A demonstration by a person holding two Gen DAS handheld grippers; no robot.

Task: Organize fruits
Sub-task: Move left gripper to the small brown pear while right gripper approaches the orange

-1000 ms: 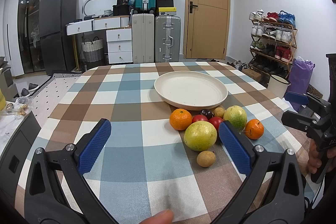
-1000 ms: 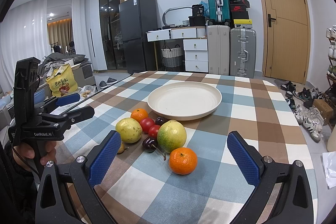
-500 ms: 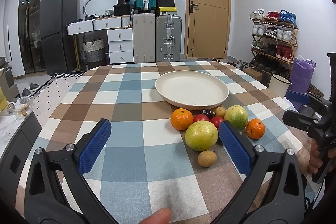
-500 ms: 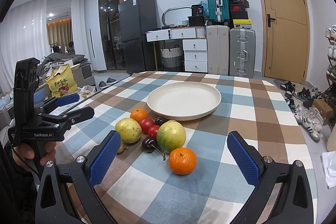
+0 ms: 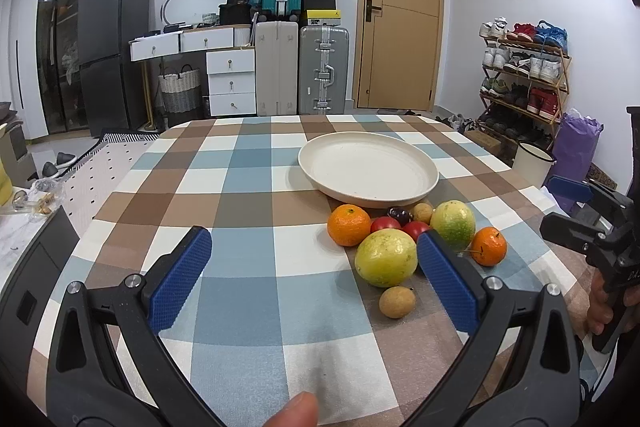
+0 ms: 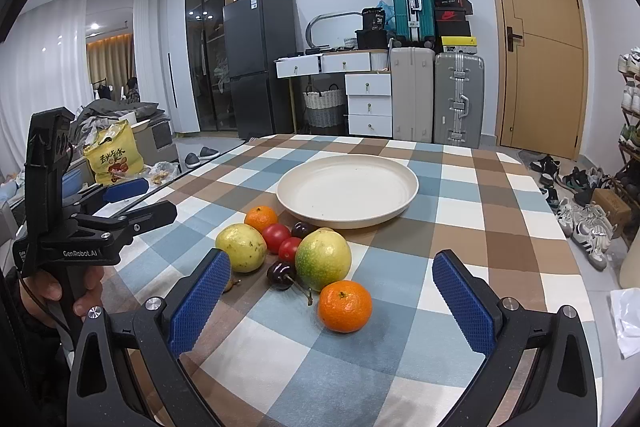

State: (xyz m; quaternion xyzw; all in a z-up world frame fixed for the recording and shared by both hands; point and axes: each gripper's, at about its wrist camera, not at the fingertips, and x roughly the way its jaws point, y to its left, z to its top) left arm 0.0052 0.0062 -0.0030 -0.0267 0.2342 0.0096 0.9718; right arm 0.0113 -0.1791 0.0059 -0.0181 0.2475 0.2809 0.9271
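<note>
An empty cream plate (image 5: pixel 368 171) (image 6: pixel 347 189) sits mid-table on the checked cloth. A cluster of fruit lies in front of it: a yellow round fruit (image 5: pixel 386 258) (image 6: pixel 241 247), a green-yellow fruit (image 5: pixel 453 225) (image 6: pixel 323 259), two oranges (image 5: pixel 349 225) (image 5: pixel 488 251) (image 6: pixel 345 305) (image 6: pixel 261 219), red tomatoes (image 5: pixel 416 227) (image 6: pixel 277 237), dark cherries (image 6: pixel 281 275) and a small brown longan (image 5: pixel 397 301). My left gripper (image 5: pixel 312 283) is open and empty, left of the cluster. My right gripper (image 6: pixel 332 301) is open and empty, with the near orange between its pads.
The checked table (image 5: pixel 240 187) stands in a room with suitcases (image 5: pixel 323 69), drawers, a fridge and a door behind. A shoe rack (image 5: pixel 524 67) and a purple bag stand to the right. A yellow snack bag (image 6: pixel 114 157) lies on the left.
Both grippers stay open. The left view has drifted slightly, so the fruit sits a little lower and nearer. The right view is almost unchanged.
</note>
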